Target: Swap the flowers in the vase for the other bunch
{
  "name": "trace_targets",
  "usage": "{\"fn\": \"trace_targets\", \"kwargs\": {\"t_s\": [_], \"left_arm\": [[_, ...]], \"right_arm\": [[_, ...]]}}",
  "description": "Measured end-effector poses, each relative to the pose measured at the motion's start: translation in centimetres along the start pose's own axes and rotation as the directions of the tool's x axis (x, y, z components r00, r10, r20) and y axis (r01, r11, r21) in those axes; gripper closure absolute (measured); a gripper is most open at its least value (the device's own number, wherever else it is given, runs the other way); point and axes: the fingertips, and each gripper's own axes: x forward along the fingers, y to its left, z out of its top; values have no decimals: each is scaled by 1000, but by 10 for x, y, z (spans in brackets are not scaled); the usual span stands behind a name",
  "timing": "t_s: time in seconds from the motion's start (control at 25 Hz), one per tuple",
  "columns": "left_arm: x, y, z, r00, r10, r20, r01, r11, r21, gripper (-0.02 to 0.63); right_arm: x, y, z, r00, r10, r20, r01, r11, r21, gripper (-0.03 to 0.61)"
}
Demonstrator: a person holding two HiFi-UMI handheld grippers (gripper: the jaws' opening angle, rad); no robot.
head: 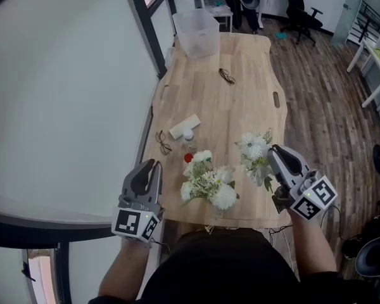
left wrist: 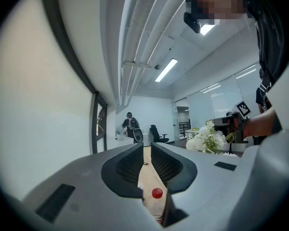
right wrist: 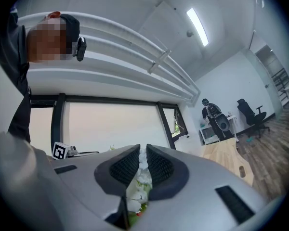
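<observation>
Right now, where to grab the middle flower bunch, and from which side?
Probably by the stems under the blooms, coming in level from the near-left, where the left gripper is. The middle flower bunch spreads wide and soft on top and hides its stems from above; the right gripper and second bunch crowd its right.

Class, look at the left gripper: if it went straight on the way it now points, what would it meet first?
Most likely the small red-capped bottle, seen low in the narrow gap of the left gripper; its distance is unclear.
</observation>
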Motion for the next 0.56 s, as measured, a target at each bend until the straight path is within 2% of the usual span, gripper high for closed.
{"fn": "trace_targets", "kwargs": {"t_s": [0.56], "left_arm": [[5,1,-3,1000,-4,-6,4,1000,-8,566]], "right_arm": [[9,-5,1,1000,3,-2,-3,1000,6,517]]}}
